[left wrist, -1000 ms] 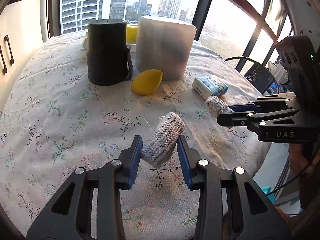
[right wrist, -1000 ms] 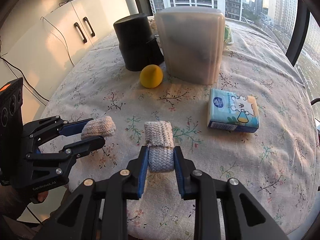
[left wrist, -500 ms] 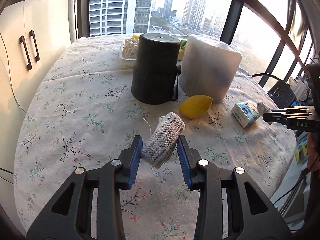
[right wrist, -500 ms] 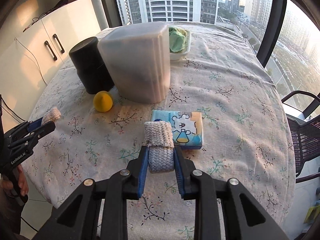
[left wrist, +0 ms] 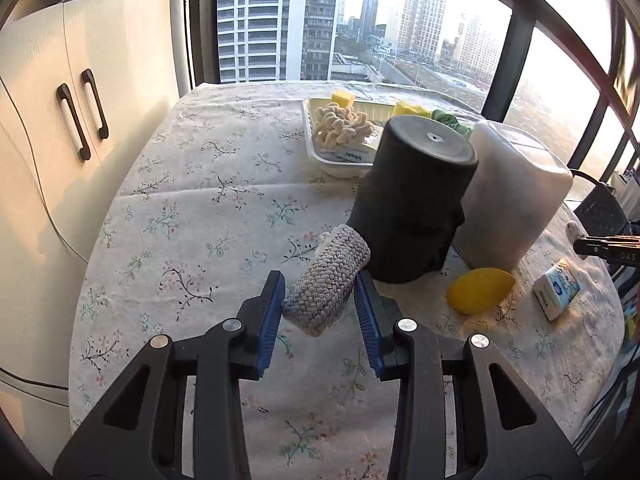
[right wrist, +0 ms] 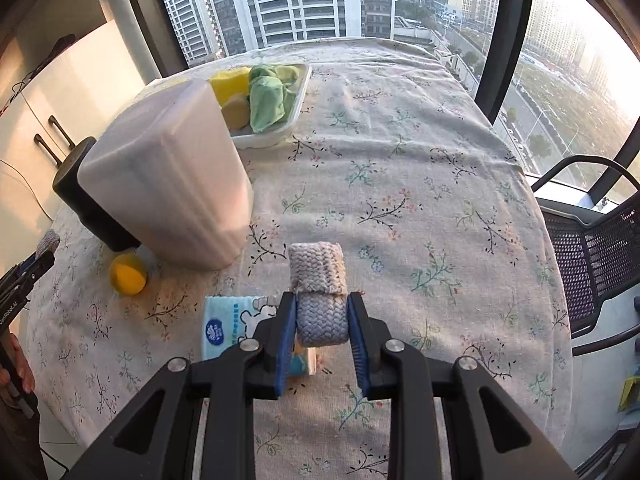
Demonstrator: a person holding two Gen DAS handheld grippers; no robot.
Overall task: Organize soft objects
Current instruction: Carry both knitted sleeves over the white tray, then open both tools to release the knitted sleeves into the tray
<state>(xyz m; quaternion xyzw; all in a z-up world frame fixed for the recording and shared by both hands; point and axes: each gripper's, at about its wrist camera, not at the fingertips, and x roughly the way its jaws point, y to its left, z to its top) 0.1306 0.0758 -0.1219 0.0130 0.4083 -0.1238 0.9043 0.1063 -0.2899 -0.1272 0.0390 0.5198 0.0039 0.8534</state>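
Moved: both tools swung apart since a second ago; tray now in both views, tissue pack slid under right tool.
Left tool (left wrist: pixel 320 304): clamped on grey knit roll (left wrist: pixel 326 280), above worktop (left wrist: pixel 192 208), black cup (left wrist: pixel 412 208) at 1 o'clock.
Right tool (right wrist: pixel 322 320): pinching second knit roll (right wrist: pixel 320 292) over tissue pack (right wrist: pixel 228 326).
Tray (right wrist: pixel 296 118): 11 o'clock, holds green cloth (right wrist: pixel 268 100).

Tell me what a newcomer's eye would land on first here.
Each gripper is clamped on a grey knitted band: the left gripper on the left band, the right gripper on the right band, both above the flowered tablecloth. Behind stand a black cup upside down and a frosted box, with a white tray of soft things at the far edge.
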